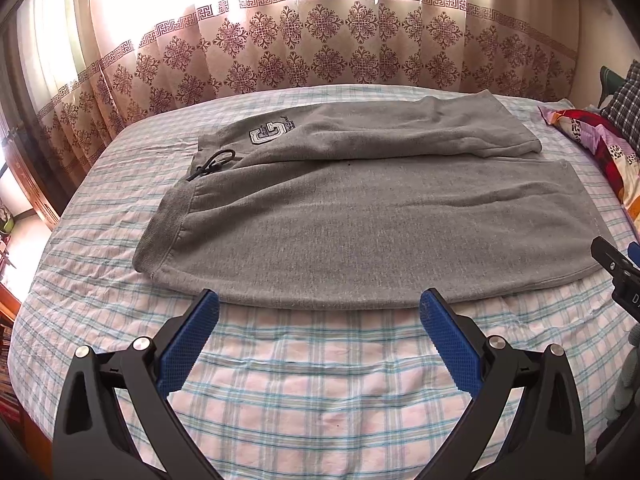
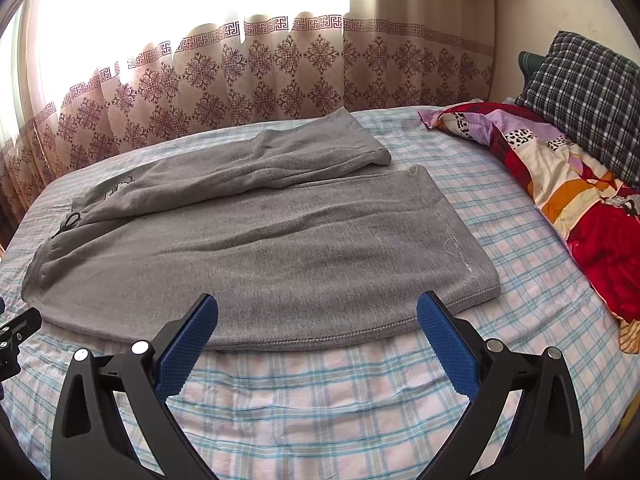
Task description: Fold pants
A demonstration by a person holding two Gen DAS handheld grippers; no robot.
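Pants (image 1: 360,216) flat on checked sheet (image 1: 304,360), waistband to the left, legs to the right w/ far leg angled away. L gripper (image 1: 319,300) and R gripper (image 2: 318,306) both wide open, nothing held, tips at near hem edge.

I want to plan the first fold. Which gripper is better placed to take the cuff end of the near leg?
The right gripper. It is open at the near edge of the pants, close to the near cuff. The left gripper, also open, sits nearer the waistband.
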